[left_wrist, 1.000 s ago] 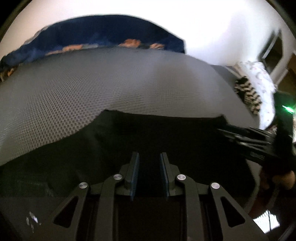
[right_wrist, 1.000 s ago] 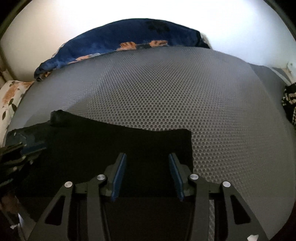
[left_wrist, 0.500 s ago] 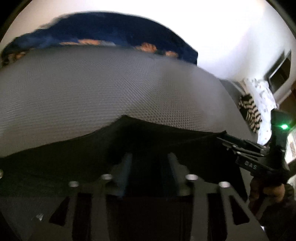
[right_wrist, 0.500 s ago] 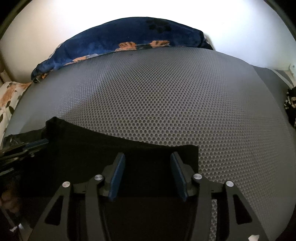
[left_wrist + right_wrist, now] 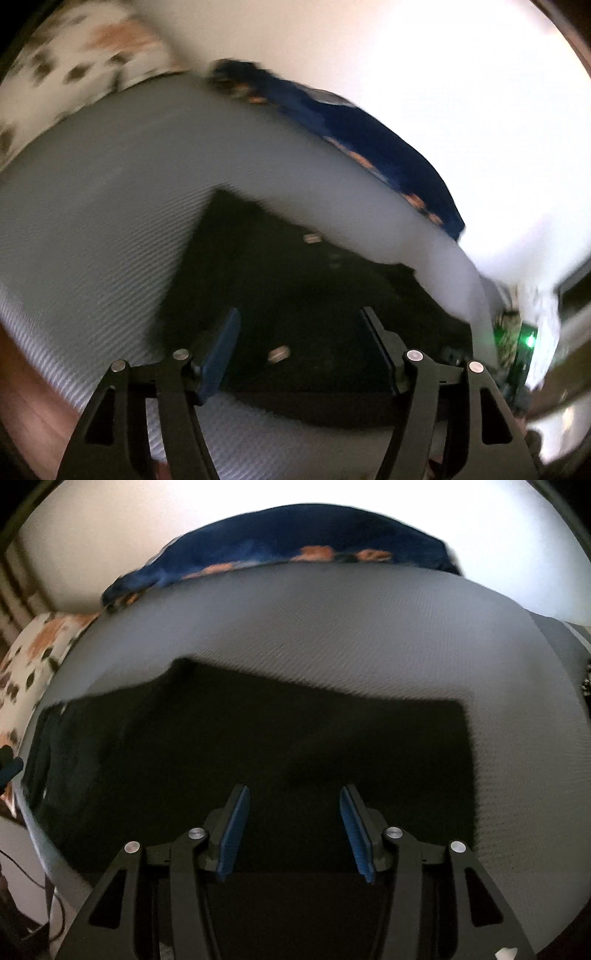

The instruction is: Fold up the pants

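Note:
Black pants point(image 5: 280, 746) lie flat on the grey mesh mattress point(image 5: 332, 627), folded into a broad dark rectangle. My right gripper point(image 5: 293, 827) is open and empty, fingers hovering over the near edge of the pants. In the left wrist view, which is blurred, the pants point(image 5: 303, 288) show from another angle, with metal buttons visible. My left gripper point(image 5: 301, 350) is open wide and empty, over the near part of the pants. A small part of the left gripper shows at the far left edge of the right wrist view point(image 5: 7, 766).
A dark blue blanket with orange marks point(image 5: 295, 535) lies along the mattress's far edge by the white wall. A floral pillow point(image 5: 33, 657) lies at the left. A green light point(image 5: 530, 339) shows at the right edge. Cables point(image 5: 40, 904) hang at lower left.
My left gripper has opened wide, let go of the pants, and swung to the left. The pants now lie spread flatter. My right gripper has pulled back slightly and stays open.

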`<control>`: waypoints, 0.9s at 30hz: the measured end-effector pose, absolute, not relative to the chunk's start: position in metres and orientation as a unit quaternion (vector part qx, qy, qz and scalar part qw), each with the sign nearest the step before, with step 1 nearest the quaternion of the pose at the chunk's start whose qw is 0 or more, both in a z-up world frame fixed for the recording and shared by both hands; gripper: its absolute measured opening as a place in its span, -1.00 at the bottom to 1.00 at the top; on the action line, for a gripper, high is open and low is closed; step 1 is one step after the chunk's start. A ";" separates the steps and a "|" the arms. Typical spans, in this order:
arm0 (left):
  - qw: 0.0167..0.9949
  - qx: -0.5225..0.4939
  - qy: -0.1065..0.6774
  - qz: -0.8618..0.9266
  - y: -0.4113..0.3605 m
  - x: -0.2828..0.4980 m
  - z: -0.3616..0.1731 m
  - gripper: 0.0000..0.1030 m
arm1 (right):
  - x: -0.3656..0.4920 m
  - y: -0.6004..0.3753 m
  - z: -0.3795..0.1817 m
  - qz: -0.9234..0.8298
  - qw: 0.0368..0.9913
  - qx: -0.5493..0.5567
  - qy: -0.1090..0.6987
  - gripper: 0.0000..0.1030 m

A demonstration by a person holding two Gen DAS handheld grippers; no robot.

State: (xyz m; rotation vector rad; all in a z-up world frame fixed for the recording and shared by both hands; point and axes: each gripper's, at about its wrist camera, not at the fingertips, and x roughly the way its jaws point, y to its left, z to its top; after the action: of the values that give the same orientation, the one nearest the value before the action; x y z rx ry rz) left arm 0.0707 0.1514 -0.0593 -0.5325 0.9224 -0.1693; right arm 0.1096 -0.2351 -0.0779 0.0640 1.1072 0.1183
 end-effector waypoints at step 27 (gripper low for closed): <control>0.768 -0.466 0.431 -0.080 0.212 0.053 -0.136 0.30 | 0.079 -0.154 -0.089 0.126 0.835 0.041 0.533 0.16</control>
State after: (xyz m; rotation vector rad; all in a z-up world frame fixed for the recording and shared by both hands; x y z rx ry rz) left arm 0.0535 0.2119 -0.1356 -1.0115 0.9359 -0.1747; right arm 0.0793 -0.1537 -0.0894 0.0878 1.1291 0.2675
